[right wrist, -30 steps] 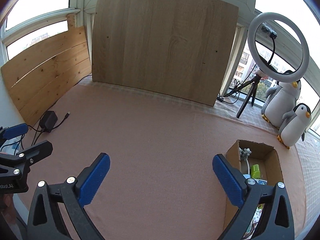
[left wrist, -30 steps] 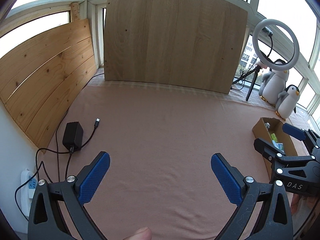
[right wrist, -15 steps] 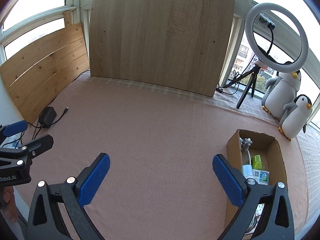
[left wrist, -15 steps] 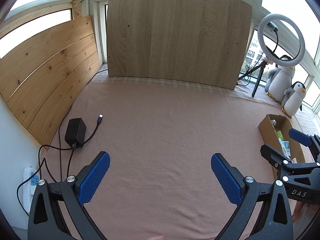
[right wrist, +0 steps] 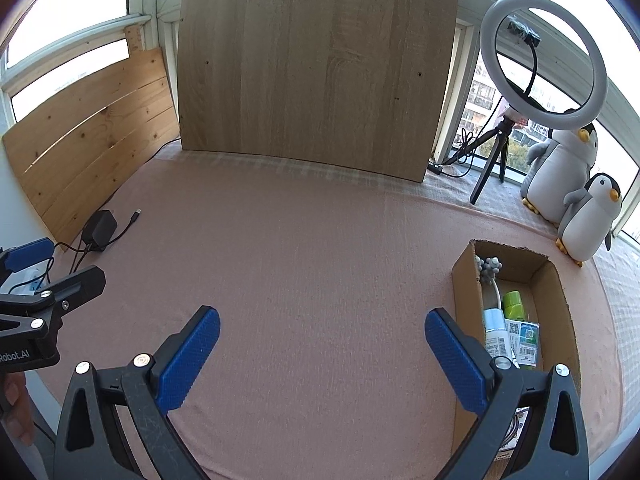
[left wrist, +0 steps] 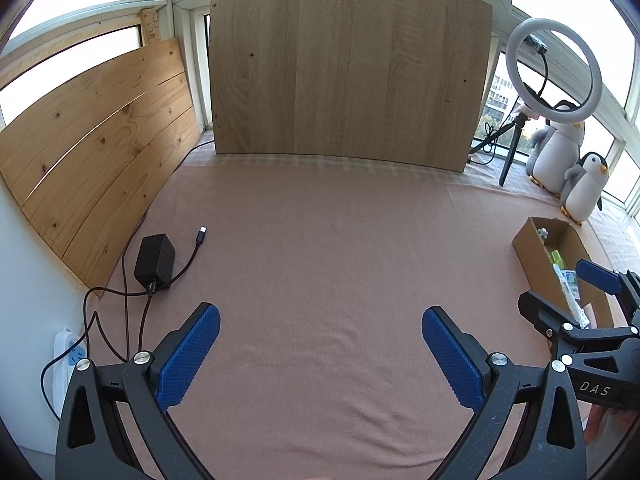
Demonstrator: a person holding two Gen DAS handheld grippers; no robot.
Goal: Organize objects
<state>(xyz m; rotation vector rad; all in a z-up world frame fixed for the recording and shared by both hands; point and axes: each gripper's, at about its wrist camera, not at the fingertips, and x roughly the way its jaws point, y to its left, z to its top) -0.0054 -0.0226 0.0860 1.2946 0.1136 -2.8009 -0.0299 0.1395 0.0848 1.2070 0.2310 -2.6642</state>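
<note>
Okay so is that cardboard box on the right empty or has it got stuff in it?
Not empty. The open-topped cardboard box holds several items: a green container, a white bottle, a printed packet and a grey fuzzy thing.

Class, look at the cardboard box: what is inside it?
The cardboard box holds a grey knobbly item, a green container and labelled packets; its near end is hidden behind the right gripper.
</note>
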